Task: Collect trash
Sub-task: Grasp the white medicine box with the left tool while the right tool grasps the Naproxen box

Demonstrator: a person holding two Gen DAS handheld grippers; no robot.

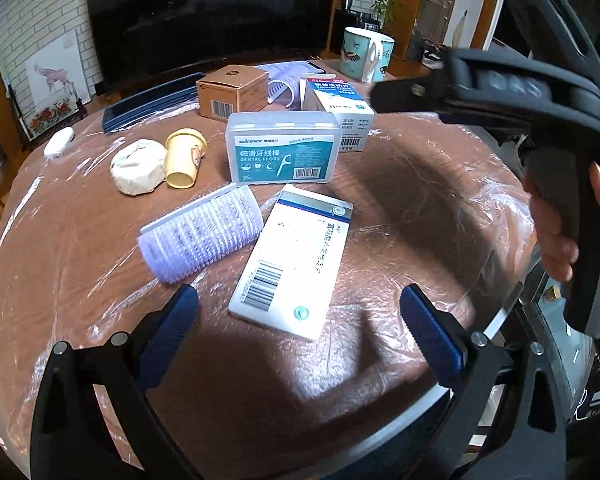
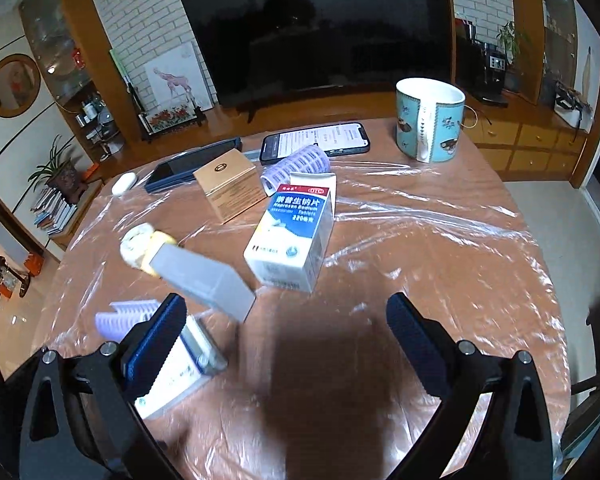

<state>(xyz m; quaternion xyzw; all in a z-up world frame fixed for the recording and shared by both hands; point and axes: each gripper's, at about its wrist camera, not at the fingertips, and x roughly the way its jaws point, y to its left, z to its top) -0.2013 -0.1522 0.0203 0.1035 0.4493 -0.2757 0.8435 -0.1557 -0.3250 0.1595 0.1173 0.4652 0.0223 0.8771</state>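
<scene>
Since both the left gripper [image 1: 298, 322] and right gripper [image 2: 284, 320] hang spread and empty, I'd probably straddle the flat medicine box [image 1: 292, 264] across its narrow sides.

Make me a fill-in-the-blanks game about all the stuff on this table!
1. The dental floss box stands behind the purple hair ____.
2. The small yellow cup lies on its ____.
3. The jaws of the left gripper are ____, above the flat white box.
4. The phone has its screen switched ____.

Missing words: roller; side; open; on
</scene>
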